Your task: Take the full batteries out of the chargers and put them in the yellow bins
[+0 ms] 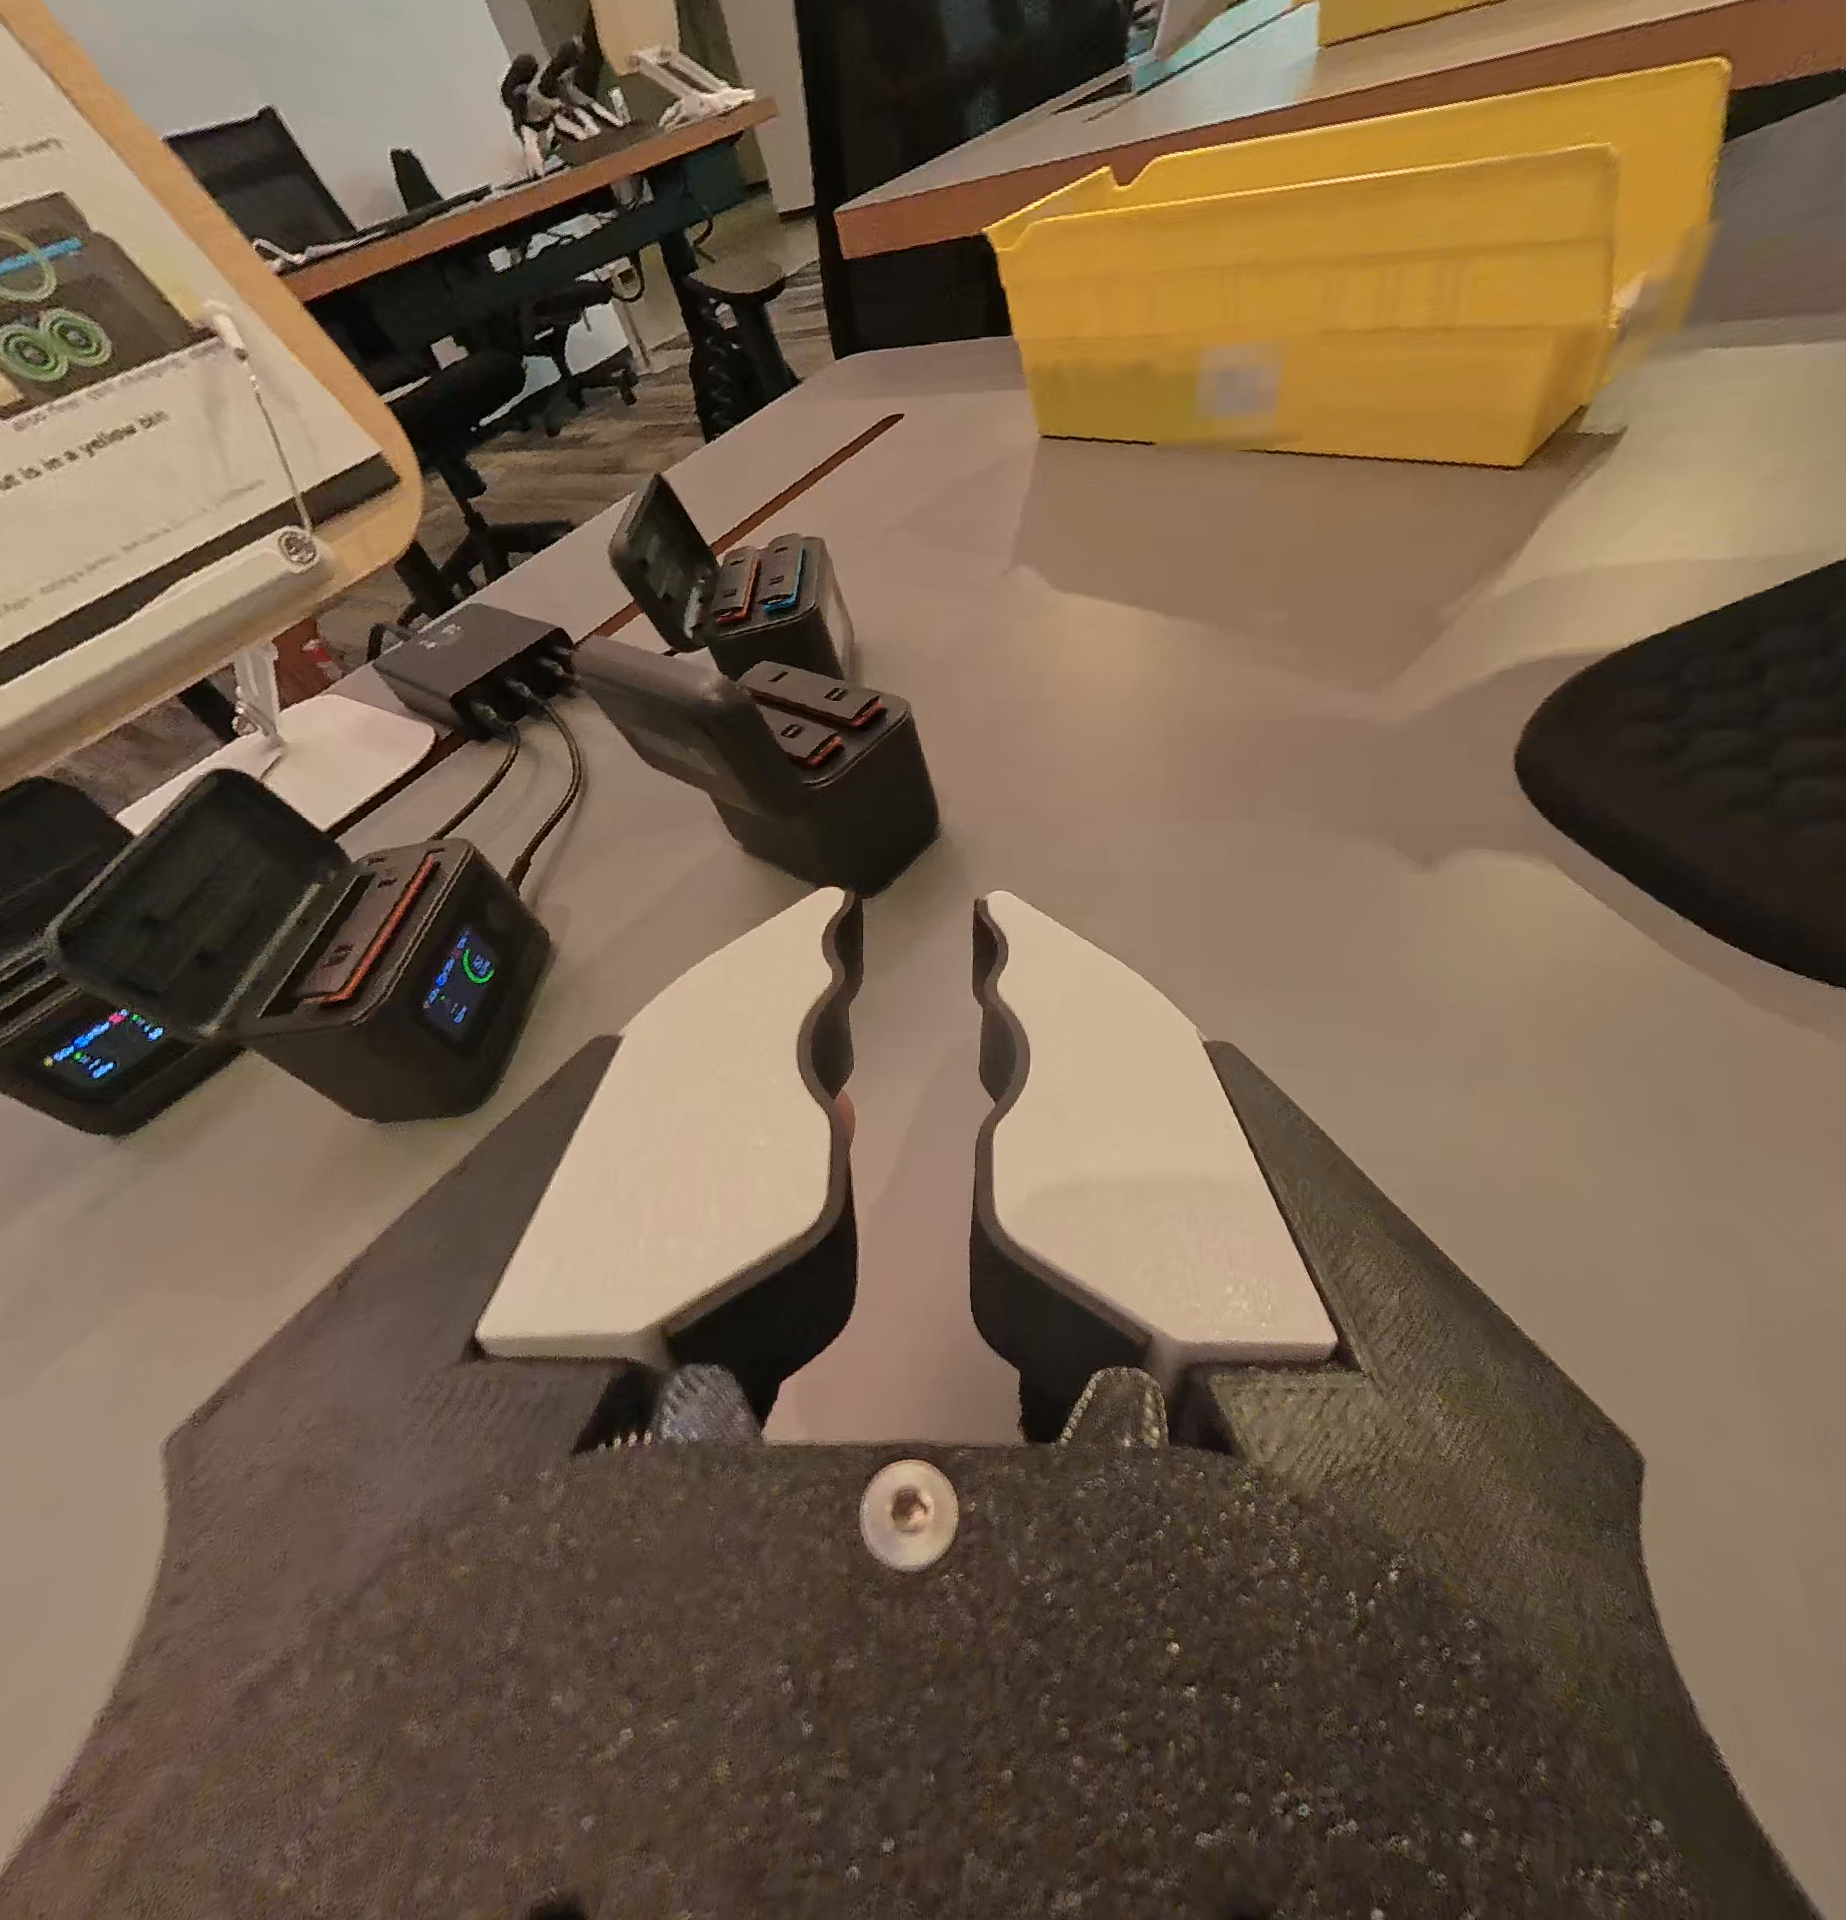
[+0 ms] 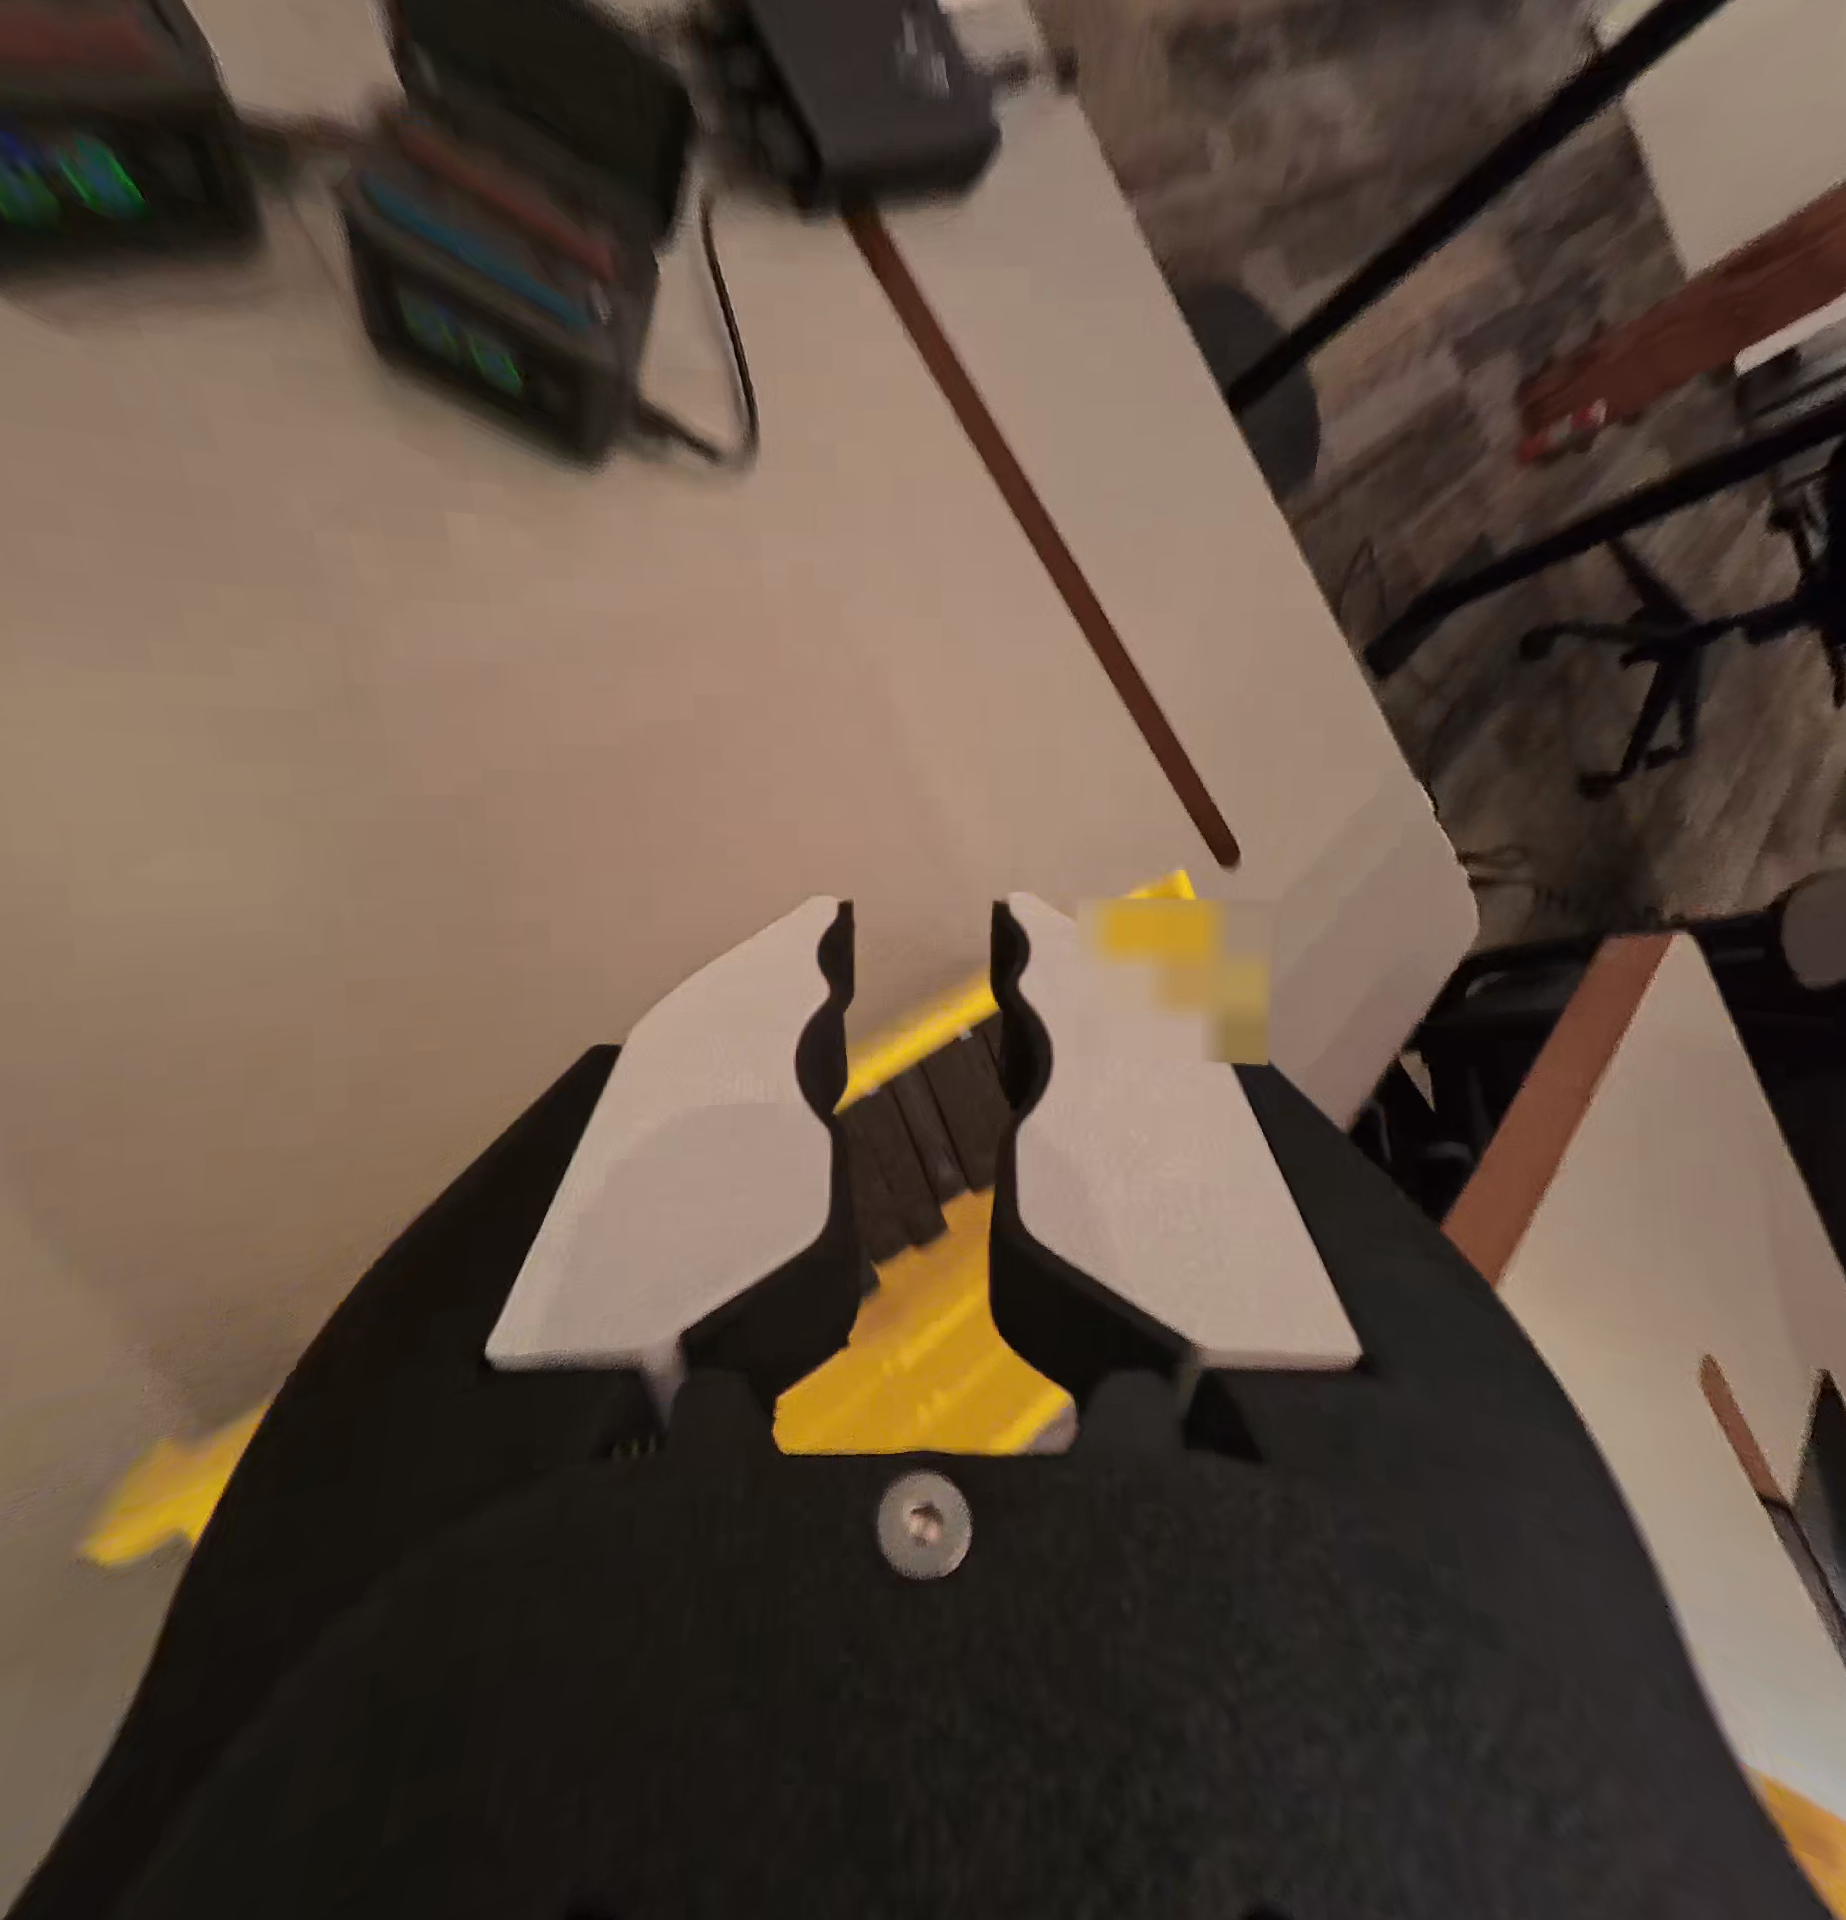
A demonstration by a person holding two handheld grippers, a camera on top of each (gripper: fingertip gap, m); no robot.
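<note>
Left gripper (image 1: 917, 914) hovers low over the grey table (image 1: 1210, 790), jaws a little apart with nothing between them, tips aimed at the nearest charger (image 1: 836, 790); the pose reads as lining up for the next pull. Right gripper (image 2: 919, 920) hangs above a yellow bin (image 2: 919, 1382), jaws likewise parted and empty, table showing through the gap; judging by that, a drop-off spot, though the view is blurred. Through the gap, dark flat blocks (image 2: 929, 1143) lie on the bin floor, probably batteries already delivered, count unclear. Chargers: four black boxes seen from the left wrist, lids flipped up so slots are reachable from above. The nearest one holds flat dark batteries (image 1: 810, 717) with orange edging, sitting proud of the slots. The one behind it (image 1: 773, 613) shows orange-trimmed cells and a blue-trimmed one. A third charger (image 1: 399, 956) at left, screen lit with a green arc, holds at least one orange-edged cell. A fourth (image 1: 57, 997) at the frame edge has a lit screen; contents not readable. All cabled to a black power hub (image 1: 472, 655), which likely explains the cluster. From the left wrist, nested yellow bins (image 1: 1314, 301) sit well apart from the chargers across the table; insides hidden by the walls. A black mat (image 1: 1729, 769) lies at right, a propped instruction card (image 1: 119, 364) at left.
</note>
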